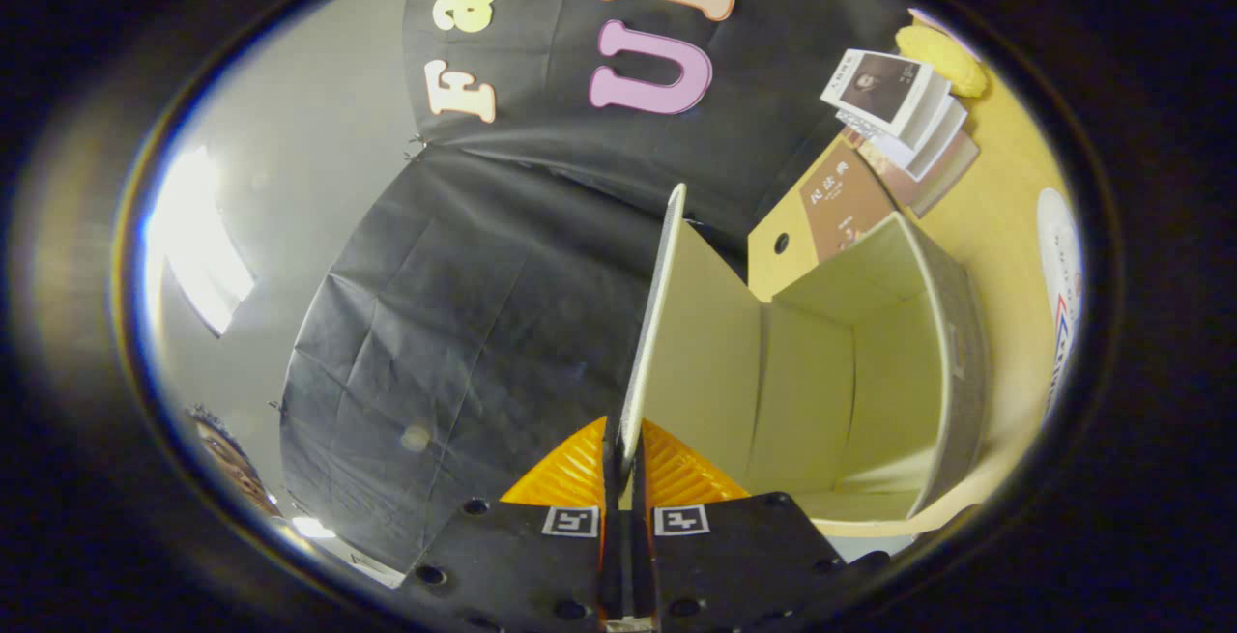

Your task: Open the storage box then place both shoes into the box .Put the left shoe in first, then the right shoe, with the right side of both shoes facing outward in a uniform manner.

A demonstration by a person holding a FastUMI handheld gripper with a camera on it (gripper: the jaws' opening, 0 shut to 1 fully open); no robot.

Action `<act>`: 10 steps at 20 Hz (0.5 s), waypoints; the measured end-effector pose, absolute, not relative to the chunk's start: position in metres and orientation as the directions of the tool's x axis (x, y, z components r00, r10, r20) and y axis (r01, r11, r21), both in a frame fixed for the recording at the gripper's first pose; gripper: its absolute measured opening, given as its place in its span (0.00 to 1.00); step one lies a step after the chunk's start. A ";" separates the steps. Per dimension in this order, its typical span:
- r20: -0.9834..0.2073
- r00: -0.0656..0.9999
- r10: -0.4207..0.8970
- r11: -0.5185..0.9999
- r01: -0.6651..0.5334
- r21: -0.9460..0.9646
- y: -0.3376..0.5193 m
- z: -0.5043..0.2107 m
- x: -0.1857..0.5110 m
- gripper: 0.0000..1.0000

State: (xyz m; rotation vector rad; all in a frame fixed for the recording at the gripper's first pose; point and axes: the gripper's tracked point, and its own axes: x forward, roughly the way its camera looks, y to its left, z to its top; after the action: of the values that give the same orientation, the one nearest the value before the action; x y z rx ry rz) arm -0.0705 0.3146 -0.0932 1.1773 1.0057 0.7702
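We have the gripper (626, 464) clenched on the free edge of the storage box's lid (653, 324), both orange ribbed fingers (565, 474) pressing the thin panel from either side, so that it stands edge-on straight ahead of us. The lid's long axis runs directly away from the fingers, rising toward the black cloth wall, and the relation our next move turns on is this: the open storage box (870, 362) lies wholly to one side of that panel, its hinge line at the far end of the lid, so any swing has to carry the panel away from the box mouth, not across it. We judge the opening step to be nearly done, since the cavity already shows bare and pale, with no shoe in it. The lid looks like stiff board, cream on its inner face and textured grey along its rim; the box walls are the same matte cream inside, grey outside. Beyond the box, books (894, 106) lie on the yellow table (1005, 217).
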 end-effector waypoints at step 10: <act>-0.246 0.250 0.936 0.294 -0.174 0.940 0.435 -0.075 -0.089 0.27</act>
State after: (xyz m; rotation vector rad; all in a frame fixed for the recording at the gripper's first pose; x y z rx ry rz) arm -0.0892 0.4349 -0.0750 0.9572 1.0134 0.9392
